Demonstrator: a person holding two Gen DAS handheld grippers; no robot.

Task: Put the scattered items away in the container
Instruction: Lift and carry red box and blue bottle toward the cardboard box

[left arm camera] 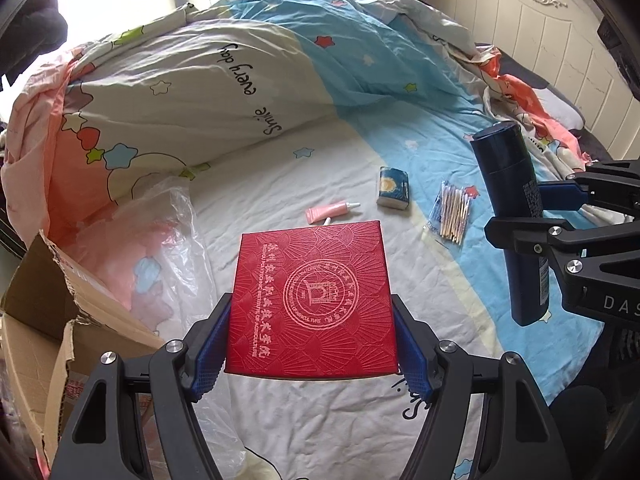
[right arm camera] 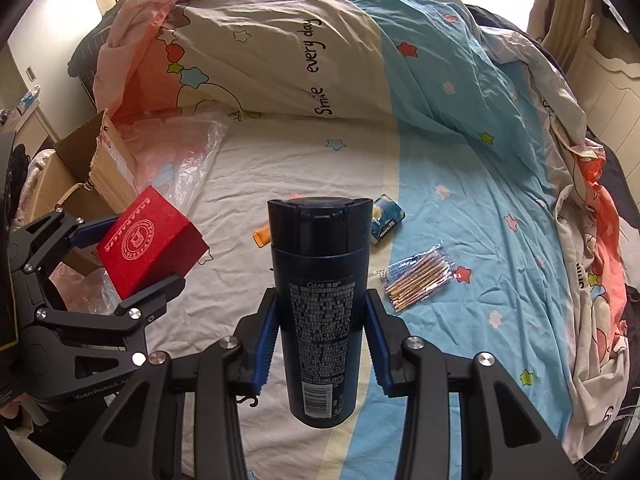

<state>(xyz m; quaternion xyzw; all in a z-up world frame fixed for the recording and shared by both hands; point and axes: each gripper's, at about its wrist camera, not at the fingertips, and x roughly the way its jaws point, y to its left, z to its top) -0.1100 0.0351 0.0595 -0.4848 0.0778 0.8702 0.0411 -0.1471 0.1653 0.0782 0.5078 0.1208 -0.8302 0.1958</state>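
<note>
Gripping a red box (left arm camera: 312, 304) between its blue pads (left arm camera: 210, 354), the left gripper (left arm camera: 312, 344) fills the lower centre of the left wrist view; the box is clear of the bedsheet (left arm camera: 340, 420) beneath it. In the right wrist view, the right gripper (right arm camera: 320, 340) is clamped on a dark blue bottle (right arm camera: 318, 312) at lower centre, cap pointing away from the camera, printed label and barcode facing the lens, with nothing under the bottle but air. Each gripper shows in the other's view: the bottle at the right edge, the box at the left edge.

Farther up the sheet, still lying loose: a clear packet of cotton swabs (left arm camera: 452, 214) right of centre, a small blue tissue pack (left arm camera: 394, 188) near centre, and a pink tube (left arm camera: 330, 212) just beyond the far edge of the box. The tube and the tissue pack are partly hidden behind the bottle in the right wrist view.

An open cardboard box (left arm camera: 36, 320) with torn flaps sits at the lower left of the left wrist view, a crumpled clear plastic bag (left arm camera: 176, 236) beside it. A bunched quilt (left arm camera: 180, 92) printed with stars crosses the upper frame, with a cream headboard (left arm camera: 540, 40) at upper right.
</note>
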